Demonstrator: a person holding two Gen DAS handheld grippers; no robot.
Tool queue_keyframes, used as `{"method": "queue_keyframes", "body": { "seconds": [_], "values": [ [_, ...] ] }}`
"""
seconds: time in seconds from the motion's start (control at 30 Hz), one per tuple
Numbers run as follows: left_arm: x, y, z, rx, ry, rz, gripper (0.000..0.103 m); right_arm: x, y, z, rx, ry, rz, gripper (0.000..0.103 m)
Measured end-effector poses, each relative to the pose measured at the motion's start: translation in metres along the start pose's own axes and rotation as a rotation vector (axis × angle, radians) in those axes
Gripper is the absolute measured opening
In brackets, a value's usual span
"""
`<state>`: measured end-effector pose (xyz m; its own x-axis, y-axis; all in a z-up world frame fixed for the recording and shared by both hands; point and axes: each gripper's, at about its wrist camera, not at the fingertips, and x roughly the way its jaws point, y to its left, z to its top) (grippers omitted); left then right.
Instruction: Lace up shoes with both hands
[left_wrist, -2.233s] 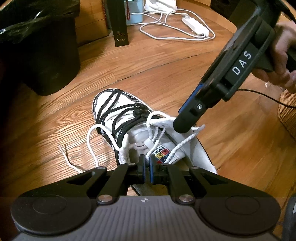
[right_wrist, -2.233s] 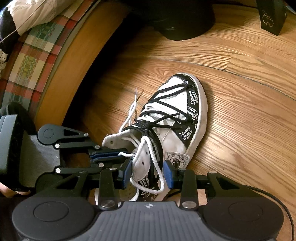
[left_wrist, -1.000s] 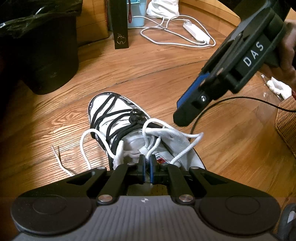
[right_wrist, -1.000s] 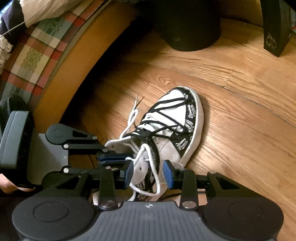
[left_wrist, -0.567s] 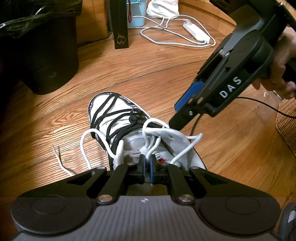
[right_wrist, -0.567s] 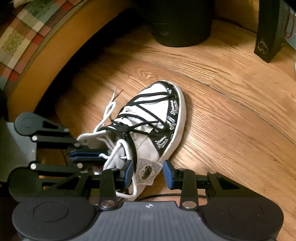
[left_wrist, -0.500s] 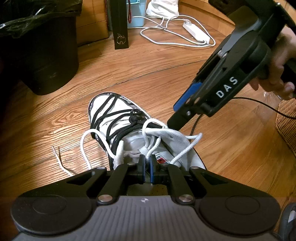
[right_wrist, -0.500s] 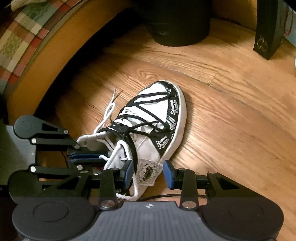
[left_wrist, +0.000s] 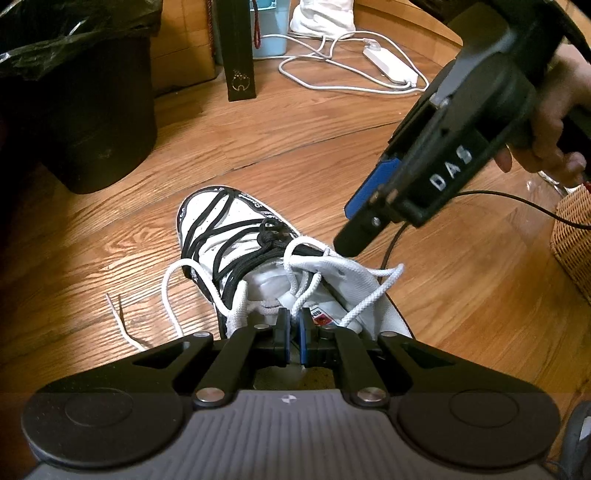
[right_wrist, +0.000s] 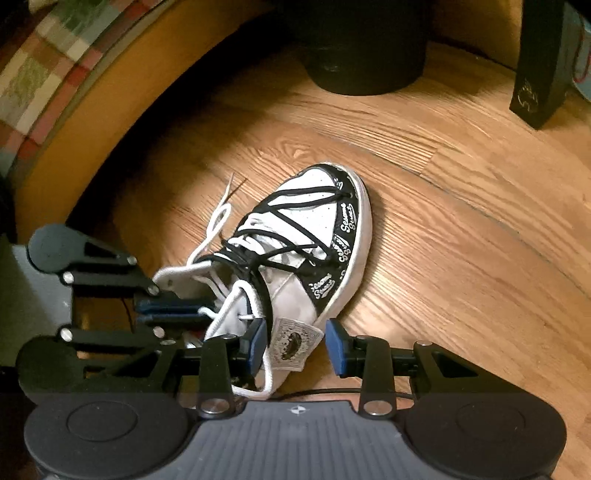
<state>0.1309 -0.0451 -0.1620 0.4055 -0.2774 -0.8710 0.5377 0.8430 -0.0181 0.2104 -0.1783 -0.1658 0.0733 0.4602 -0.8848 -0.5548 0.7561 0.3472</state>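
Shoe (right_wrist: 314, 243) lies on wood floor (right_wrist: 461, 266) near black bin (left_wrist: 85, 110). Left gripper (left_wrist: 293, 334) pinches white lace (left_wrist: 301, 291) over the shoe's tongue. Right gripper (right_wrist: 295, 345) is wide, empty, at the shoe's collar.

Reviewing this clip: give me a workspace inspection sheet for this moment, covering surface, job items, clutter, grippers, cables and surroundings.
Surface: wooden floor, bare boards, no spills seen.
Job's things: one white-and-black shoe lying on the floor; white lace loose in loops around the collar, one end trailing on the boards; black lace crossed over the upper.
Clutter: black bin, slim black box, wicker basket.
Grippers: left gripper shut on the white lace at the shoe's collar; right gripper open, hanging over the shoe's side, pads clear of it.
Cables: white power strip with coiled cord; thin black cable trailing from the right gripper.
Surroundings: plaid fabric over a curved wooden edge.
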Motion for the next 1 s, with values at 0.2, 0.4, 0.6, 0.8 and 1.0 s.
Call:
{"method": "queue_keyframes", "body": {
  "seconds": [0.2, 0.4, 0.6, 0.8, 1.0],
  "values": [
    [0.001, 0.000, 0.001, 0.007, -0.001, -0.002, 0.006, 0.002, 0.005, -0.001, -0.031, 0.006, 0.000, 0.039],
    [0.002, -0.005, 0.003, 0.037, -0.001, 0.004, 0.006, -0.002, 0.006, 0.000, -0.045, -0.025, -0.009, 0.039],
    [0.003, -0.006, 0.004, 0.043, -0.003, 0.004, 0.006, -0.009, -0.001, 0.002, 0.035, -0.082, 0.037, 0.039],
    [0.004, -0.007, 0.005, 0.049, -0.004, 0.002, 0.006, -0.008, -0.010, 0.004, 0.255, -0.101, 0.024, 0.039],
    [0.005, -0.008, 0.004, 0.047, -0.008, 0.001, 0.006, -0.002, -0.008, 0.002, 0.344, -0.112, 0.077, 0.033]
  ]
}}
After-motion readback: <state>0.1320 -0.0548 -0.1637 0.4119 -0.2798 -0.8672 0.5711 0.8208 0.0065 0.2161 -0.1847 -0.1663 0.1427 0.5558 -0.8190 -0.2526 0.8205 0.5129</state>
